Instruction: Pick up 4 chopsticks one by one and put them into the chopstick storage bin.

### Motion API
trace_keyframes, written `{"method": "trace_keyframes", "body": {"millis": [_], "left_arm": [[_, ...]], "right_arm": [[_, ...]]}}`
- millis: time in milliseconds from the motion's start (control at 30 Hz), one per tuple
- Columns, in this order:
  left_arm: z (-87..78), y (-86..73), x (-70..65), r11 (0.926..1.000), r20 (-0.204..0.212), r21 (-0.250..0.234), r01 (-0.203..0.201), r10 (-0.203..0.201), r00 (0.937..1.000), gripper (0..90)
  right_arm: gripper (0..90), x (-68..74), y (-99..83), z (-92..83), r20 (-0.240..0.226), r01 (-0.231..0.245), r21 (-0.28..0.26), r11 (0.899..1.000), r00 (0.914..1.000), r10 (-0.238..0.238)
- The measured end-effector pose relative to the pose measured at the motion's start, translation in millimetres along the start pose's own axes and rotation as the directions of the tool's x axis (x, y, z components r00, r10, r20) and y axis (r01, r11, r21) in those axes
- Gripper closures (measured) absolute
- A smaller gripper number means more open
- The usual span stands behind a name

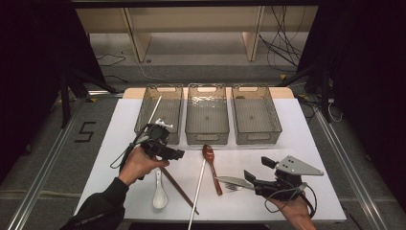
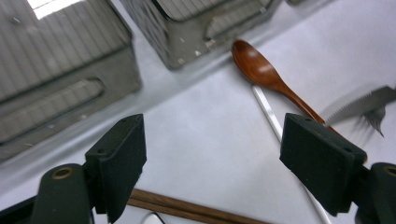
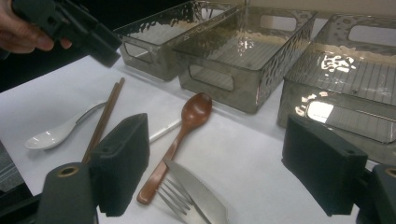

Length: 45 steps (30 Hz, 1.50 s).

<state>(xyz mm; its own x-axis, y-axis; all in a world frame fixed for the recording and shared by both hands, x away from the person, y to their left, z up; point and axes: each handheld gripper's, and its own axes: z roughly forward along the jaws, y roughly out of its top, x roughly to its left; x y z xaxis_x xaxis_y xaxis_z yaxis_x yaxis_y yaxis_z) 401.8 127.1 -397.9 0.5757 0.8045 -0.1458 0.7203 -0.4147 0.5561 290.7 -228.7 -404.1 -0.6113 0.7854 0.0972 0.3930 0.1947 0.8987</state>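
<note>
Both claws gape, empty — left claw (image 1: 178, 154) beside the brown chopsticks (image 1: 178, 188), right claw (image 1: 257, 176) over the knife (image 1: 233, 181).

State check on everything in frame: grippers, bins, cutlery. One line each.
left gripper: open, nothing between the jaws
right gripper: open, holding nothing
left bin: one white chopstick leaning inside
middle bin: empty
right bin: empty
wooden spoon: flat on table
white spoon: on table, bowl up
knife: lying across fork

Wooden spoon (image 1: 209, 155) before middle bin (image 1: 207, 115), perhaps touching.
</note>
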Motion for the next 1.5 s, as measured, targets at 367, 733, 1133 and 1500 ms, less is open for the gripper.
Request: {"method": "trace_keyframes", "body": {"millis": [367, 733, 1133, 1500], "left_arm": [[12.2, -18.8, -28.2, 0.9967, 0.037, 0.074, -0.034, 0.031, 0.9988, 19.5], [31.8, -33.4, -58.0, 0.9836, 0.076, 0.151, -0.098, 0.087, 0.9933, 19.1], [50.4, -42.4, -79.3, 0.9655, 0.09, 0.214, -0.148, 0.131, 0.9873, 21.3], [58.5, -45.3, -85.7, 0.9498, 0.092, 0.25, -0.188, 0.17, 0.9811, 30.7]], "right_arm": [[24.0, -0.2, 0.3, -0.4, 0.002, 0.002, -0.002, 1.0, 1.0, -0.002], [24.0, 0.3, 0.1, -0.3, 0.002, 0.002, 0.0, 1.0, 1.0, -0.002], [24.0, -0.4, -0.2, 0.0, 0.002, -0.003, 0.004, 1.0, 1.0, 0.003], [24.1, -0.3, 0.1, -0.5, 0.002, -0.003, 0.003, 1.0, 1.0, 0.003]]}}
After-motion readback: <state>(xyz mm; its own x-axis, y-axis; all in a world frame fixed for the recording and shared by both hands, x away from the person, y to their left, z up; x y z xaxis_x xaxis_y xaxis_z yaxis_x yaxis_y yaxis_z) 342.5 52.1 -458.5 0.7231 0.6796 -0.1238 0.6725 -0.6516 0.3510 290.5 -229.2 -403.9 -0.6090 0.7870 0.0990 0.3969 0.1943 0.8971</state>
